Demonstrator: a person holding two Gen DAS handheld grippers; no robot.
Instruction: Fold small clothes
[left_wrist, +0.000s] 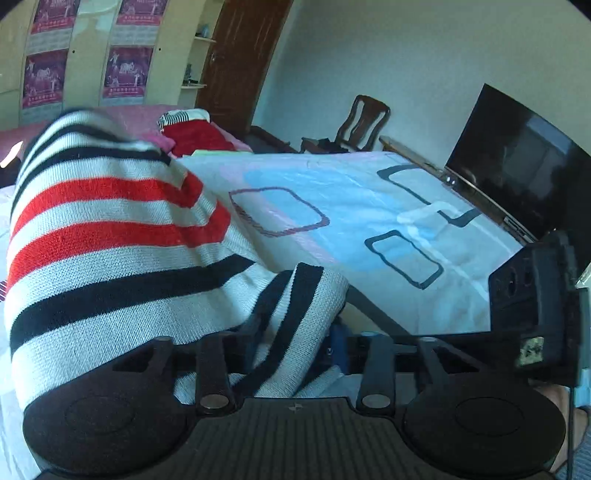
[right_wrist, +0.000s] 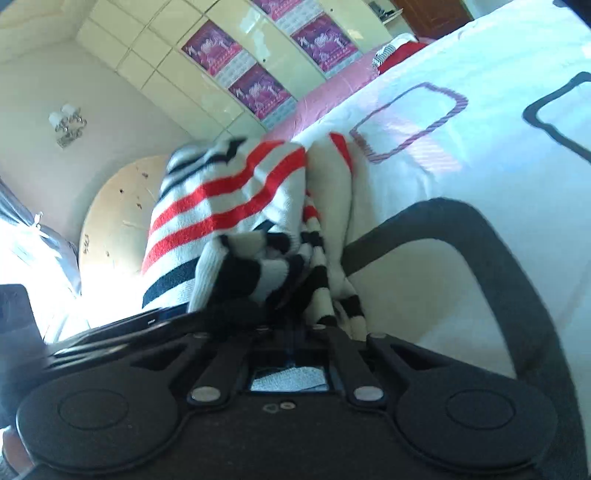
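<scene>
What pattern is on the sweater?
White knit sweater with black and red stripes; clearest in the left wrist view.

White bedsheet (left_wrist: 369, 206) with blue patches, rounded-rectangle outlines. Dark flat television (left_wrist: 517, 166) beside bed edge. Dark wooden chair (left_wrist: 364, 122) against wall. Cream wardrobe (right_wrist: 177, 66) bearing purple posters (right_wrist: 210, 46). Brown door (left_wrist: 240, 55).
</scene>
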